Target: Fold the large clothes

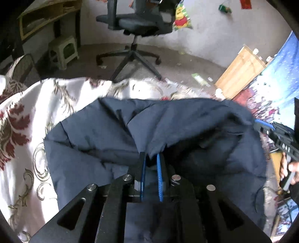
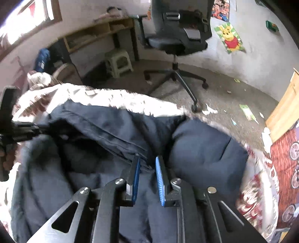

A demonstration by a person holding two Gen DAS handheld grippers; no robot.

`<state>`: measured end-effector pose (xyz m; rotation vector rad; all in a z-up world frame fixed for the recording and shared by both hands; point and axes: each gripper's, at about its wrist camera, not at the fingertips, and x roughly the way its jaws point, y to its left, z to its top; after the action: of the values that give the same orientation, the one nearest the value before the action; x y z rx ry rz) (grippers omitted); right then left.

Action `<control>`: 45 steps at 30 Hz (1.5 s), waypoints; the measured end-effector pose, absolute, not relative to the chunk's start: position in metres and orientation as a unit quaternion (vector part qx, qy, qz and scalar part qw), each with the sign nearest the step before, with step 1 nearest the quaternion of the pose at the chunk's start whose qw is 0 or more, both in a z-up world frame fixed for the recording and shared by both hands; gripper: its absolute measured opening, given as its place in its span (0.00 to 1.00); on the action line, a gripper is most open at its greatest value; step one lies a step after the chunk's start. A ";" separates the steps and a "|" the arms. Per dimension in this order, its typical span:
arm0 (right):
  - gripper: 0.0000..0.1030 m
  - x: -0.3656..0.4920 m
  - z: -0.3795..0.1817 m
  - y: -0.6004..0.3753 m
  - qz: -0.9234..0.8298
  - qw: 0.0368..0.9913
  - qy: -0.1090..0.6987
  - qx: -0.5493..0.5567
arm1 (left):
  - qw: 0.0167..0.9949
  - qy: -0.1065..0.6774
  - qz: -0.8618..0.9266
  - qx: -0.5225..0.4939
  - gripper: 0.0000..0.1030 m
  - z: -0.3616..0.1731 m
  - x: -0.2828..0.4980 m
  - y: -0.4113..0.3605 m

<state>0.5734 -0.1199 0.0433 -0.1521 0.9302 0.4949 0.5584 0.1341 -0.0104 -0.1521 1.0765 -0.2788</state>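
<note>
A large navy padded jacket (image 1: 93, 140) lies crumpled on a bed, on a white bedcover (image 1: 22, 115) printed with dark red leaves and gold scrolls. Everything below is placed relative to the jacket.

The left tongs (image 1: 150, 156) point steeply down at the jacket's middle. Their blue pads are almost together, and a raised fold of the navy cloth draws to a point between their tips, so they are gripping the jacket.

The right tongs (image 2: 146, 158) point down over the jacket's right part. Their pads stand slightly further apart, and a long stitched edge of the jacket runs up to their tips. It is unclear whether the pads press on that edge. In the left wrist view these tongs meet the jacket's right edge, and a person's right hand (image 1: 291, 168) holds their handle just beyond it. In the right wrist view the left hand (image 2: 7, 158) shows blurred at the jacket's left edge.

The bedcover shows to the left of the jacket and in a strip beyond it. Beyond the jacket, past the bed's edge, is a grey floor (image 1: 186, 63) scattered with paper scraps. A black office chair (image 1: 134, 24) stands on it. Beyond the jacket to the left are a pale green plastic stool (image 1: 63, 50) and a wooden desk (image 1: 46, 15). Beyond it to the right a light wooden board (image 1: 241, 72) leans.
</note>
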 end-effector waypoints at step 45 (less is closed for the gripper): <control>0.05 0.630 -0.070 -0.052 0.218 0.802 0.547 -0.099 | 0.825 0.525 -0.209 0.000 0.08 -0.087 0.594 0.083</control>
<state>0.6305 -0.0522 -0.0702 -0.2131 1.1720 0.4677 0.5945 0.0834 -0.0870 -0.0010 1.1163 -0.4451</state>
